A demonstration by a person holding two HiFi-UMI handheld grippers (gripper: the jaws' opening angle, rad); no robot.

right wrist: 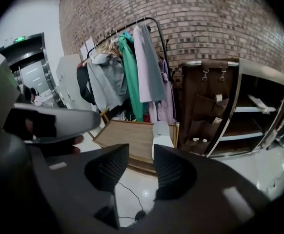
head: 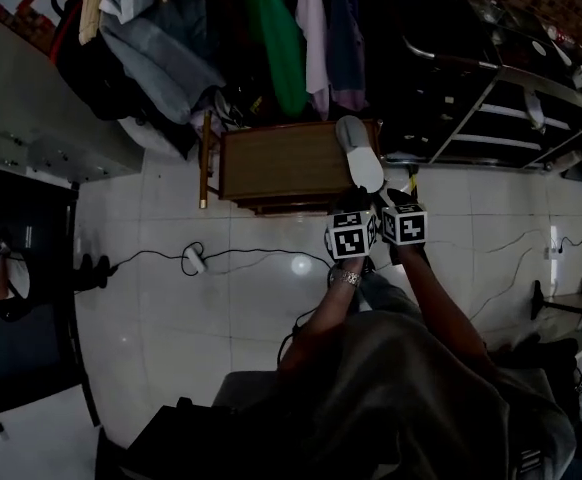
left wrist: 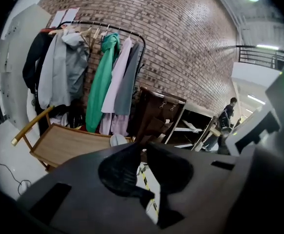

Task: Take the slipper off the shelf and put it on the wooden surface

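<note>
- Red-brown brick wall point(right wrist: 205, 23): stands behind all the furniture.
- White glossy tiled floor point(head: 221, 298): carries the furniture; a thin black cable point(head: 151, 255) runs across it in front of the desk.
- Dark metal-framed shelf unit point(head: 501, 118): stands to the right of the desk, against the wall.
- Black clothes rail with hanging grey, green and pink garments point(left wrist: 98, 67): stands behind the desk; the garment hems hang over its rear edge.
- Low rectangular brown wooden desk point(head: 271, 163): stands on the floor between the rail and the person.
- Left gripper point(left wrist: 141, 147): held side by side with the right gripper, in front of the right end of the desk. Its jaws stand with the tips almost together and nothing between them.
- Right gripper point(right wrist: 141, 152): its jaws stand moderately apart and hold nothing. The slipper shows beyond the gap, clear of both pads.
- Pale grey soft slipper point(head: 359, 158): lies on the right end of the desk, lengthwise front to back, with its near end at the front edge, just ahead of both grippers.
</note>
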